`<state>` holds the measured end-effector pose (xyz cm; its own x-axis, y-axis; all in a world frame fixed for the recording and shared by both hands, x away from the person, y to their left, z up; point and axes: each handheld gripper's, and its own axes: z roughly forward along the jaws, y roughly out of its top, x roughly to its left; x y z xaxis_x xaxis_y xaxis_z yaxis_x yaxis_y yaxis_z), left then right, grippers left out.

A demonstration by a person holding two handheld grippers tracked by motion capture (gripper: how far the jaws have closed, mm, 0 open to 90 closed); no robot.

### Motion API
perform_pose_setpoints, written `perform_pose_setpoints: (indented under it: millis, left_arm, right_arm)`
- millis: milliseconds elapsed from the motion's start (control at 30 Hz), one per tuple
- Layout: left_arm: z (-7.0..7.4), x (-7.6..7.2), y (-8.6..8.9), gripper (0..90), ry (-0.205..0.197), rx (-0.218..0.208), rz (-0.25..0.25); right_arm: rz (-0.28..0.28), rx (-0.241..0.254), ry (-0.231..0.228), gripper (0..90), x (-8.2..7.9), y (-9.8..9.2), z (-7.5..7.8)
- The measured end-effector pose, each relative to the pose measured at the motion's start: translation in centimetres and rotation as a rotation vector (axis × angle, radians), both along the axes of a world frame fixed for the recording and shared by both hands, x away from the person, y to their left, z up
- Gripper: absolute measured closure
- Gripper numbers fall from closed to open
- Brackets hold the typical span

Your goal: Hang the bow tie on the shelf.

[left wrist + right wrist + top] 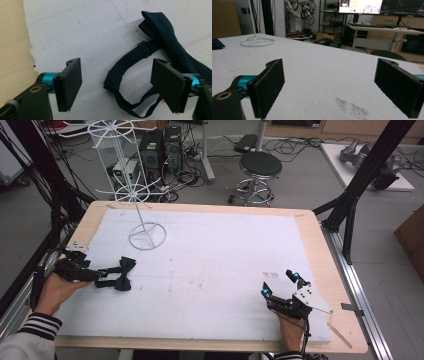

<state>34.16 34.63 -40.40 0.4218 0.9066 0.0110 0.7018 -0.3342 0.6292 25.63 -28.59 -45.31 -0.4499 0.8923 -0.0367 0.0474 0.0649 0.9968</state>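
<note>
A dark navy bow tie (123, 272) lies flat on the white foam mat (210, 265) at the left. In the left gripper view its knot and wings (172, 42) lie ahead to the right, and its strap loop (125, 72) runs between the jaws. My left gripper (102, 276) (120, 83) is open around that strap, low over the mat, with the pads apart from the cloth. My right gripper (280, 284) (329, 85) stands open near the mat's front right with nothing between its jaws.
A white wire display stand (131, 195) rises from a ring base (147, 236) (257, 41) at the back left of the mat. The wooden table edge (12, 50) lies just left of the left gripper. A stool (260, 167) and cables sit on the floor beyond.
</note>
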Motion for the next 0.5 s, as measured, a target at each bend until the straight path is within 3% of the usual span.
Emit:
perform_pose_setpoints:
  millis: [500]
  left_arm:
    - [-0.56, 0.92, -0.09, 40.0, 0.098, 0.008, 0.003]
  right_arm:
    - [0.002, -0.001, -0.001, 8.5, 0.00, -0.01, 0.00]
